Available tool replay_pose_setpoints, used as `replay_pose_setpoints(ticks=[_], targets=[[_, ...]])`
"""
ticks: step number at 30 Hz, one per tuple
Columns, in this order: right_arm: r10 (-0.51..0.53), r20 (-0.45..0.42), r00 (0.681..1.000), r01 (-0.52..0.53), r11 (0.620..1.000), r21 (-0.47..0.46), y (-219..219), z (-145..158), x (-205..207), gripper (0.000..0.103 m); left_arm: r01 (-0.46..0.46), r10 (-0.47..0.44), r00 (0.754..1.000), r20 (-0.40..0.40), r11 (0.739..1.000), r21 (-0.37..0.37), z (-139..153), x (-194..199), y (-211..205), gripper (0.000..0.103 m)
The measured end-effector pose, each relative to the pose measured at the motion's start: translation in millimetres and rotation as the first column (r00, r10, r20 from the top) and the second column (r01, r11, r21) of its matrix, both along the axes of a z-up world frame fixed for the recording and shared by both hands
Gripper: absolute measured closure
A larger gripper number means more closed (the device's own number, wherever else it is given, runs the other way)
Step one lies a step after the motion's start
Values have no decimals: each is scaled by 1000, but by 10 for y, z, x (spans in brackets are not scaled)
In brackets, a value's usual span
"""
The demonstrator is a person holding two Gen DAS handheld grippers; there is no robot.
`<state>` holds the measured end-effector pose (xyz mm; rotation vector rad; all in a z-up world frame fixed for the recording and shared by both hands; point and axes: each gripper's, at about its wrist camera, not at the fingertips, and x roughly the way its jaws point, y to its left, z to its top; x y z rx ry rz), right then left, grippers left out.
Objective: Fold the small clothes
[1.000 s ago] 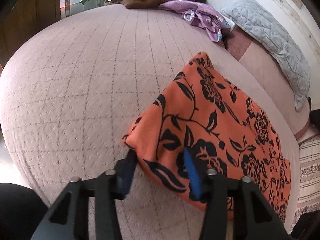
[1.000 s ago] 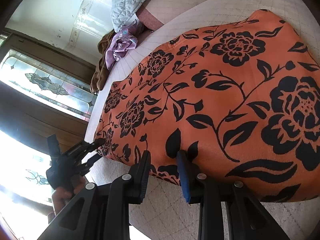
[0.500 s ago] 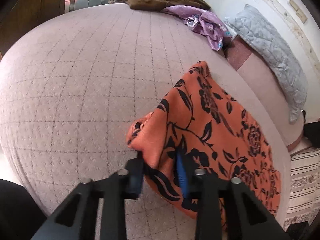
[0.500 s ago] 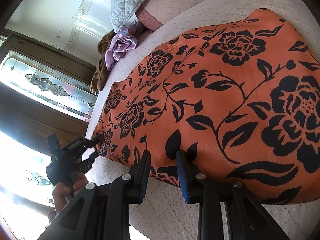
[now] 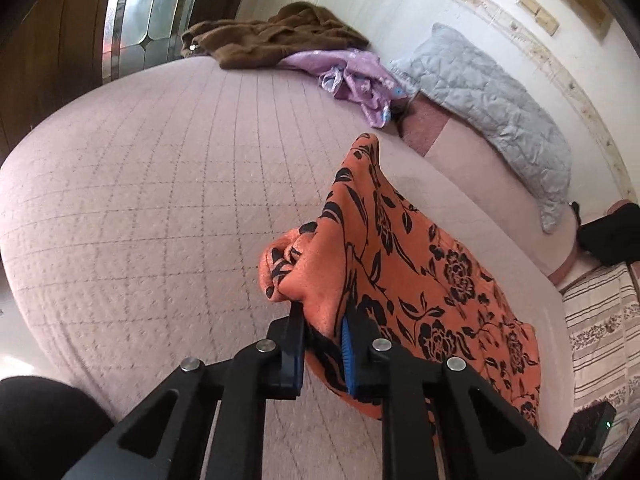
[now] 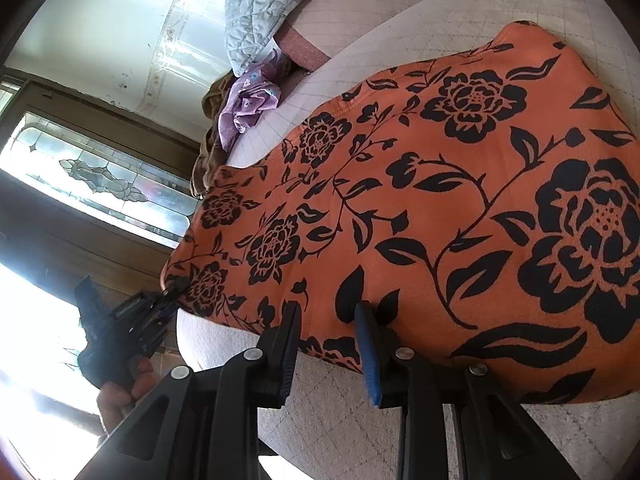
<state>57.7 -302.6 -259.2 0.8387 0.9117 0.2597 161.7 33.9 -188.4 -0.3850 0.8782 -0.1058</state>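
An orange cloth with a black flower print lies on the quilted bed. My left gripper is shut on its near corner and holds that corner lifted off the bed, bunched between the jaws. In the right wrist view the same cloth spreads flat, and my right gripper stands with its jaws around the cloth's near edge, still a little apart. The left gripper also shows in the right wrist view, gripping the far corner.
A brown garment and a purple garment lie at the bed's far side. A grey quilted pillow rests by the wall. A stained-glass window is behind the bed. A striped cloth lies to the right.
My left gripper has closed on the cloth's corner and lifted it off the bed. My right gripper has stayed at the near edge with its jaws apart.
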Motion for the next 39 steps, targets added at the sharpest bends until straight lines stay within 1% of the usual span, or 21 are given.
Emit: replay_pose_setpoints(ticks=[2,4,6,7,8,9,10,12,13,14,15,16,18,22,24,27,30,33,36,38,39], targets=[[-1,7,1000,0,1000,3,-16,19,-9,72,-15,15,1000,5,1000,-9,-4,-82,43,87],[5,14,1000,-6,1000,5,-31,38,-3,72,-27,27,1000,-16,1000,4,-89,-103,38,86],[11,15,1000,-11,1000,0,-21,43,4,72,-26,32,996,-78,997,70,-245,-6,-3,82],[15,14,1000,-15,1000,-5,-15,43,21,72,-29,38,993,-114,997,75,-333,54,-2,81],[17,13,1000,-16,1000,-8,-11,44,25,72,-37,46,989,-140,997,64,-406,102,15,79],[18,14,1000,-18,1000,-11,-9,46,28,72,-51,57,985,-161,998,37,-465,143,44,71],[17,13,1000,-17,1000,-13,-15,48,31,72,-63,61,984,-169,998,-3,-494,174,68,67],[11,11,1000,-11,1000,-15,-26,46,25,72,-76,65,984,-168,995,-60,-500,224,97,64],[5,10,1000,-5,1000,-14,-47,43,17,72,-78,67,984,-168,995,-62,-492,241,93,64],[-1,9,1000,1,1000,-14,-76,46,-1,72,-80,70,984,-165,995,-60,-484,258,87,76],[-5,11,1000,5,1000,-15,-101,52,-12,72,-78,68,986,-154,995,-56,-466,272,82,80],[-10,14,1000,10,1000,-17,-132,68,-22,72,-70,62,988,-140,996,-51,-442,279,67,82],[-26,22,999,26,999,-23,-204,101,-61,72,-60,56,992,-116,998,-33,-390,259,12,84],[-69,21,997,69,997,-22,-403,106,-203,72,-23,25,999,-44,999,47,-188,195,-184,85],[-88,24,996,88,996,-20,-495,106,-277,72,-12,13,1000,-17,998,67,-81,159,-255,86],[-143,27,989,143,990,-3,-691,112,-400,72,43,-53,996,71,990,131,172,65,-456,87],[-228,46,972,227,973,42,-913,174,-509,72,125,-154,978,141,973,196,439,-40,-767,87],[-308,82,948,299,948,103,-1102,256,-629,72,219,-271,943,194,942,253,698,-175,-1142,88],[-346,113,931,332,934,131,-1195,320,-699,72,318,-389,895,218,899,300,879,-328,-1602,88],[-373,127,919,353,923,154,-1261,340,-756,72,389,-468,856,217,862,324,930,-467,-1920,88],[-385,131,913,364,917,163,-1297,343,-779,72,430,-511,833,215,840,332,932,-546,-2098,89]])
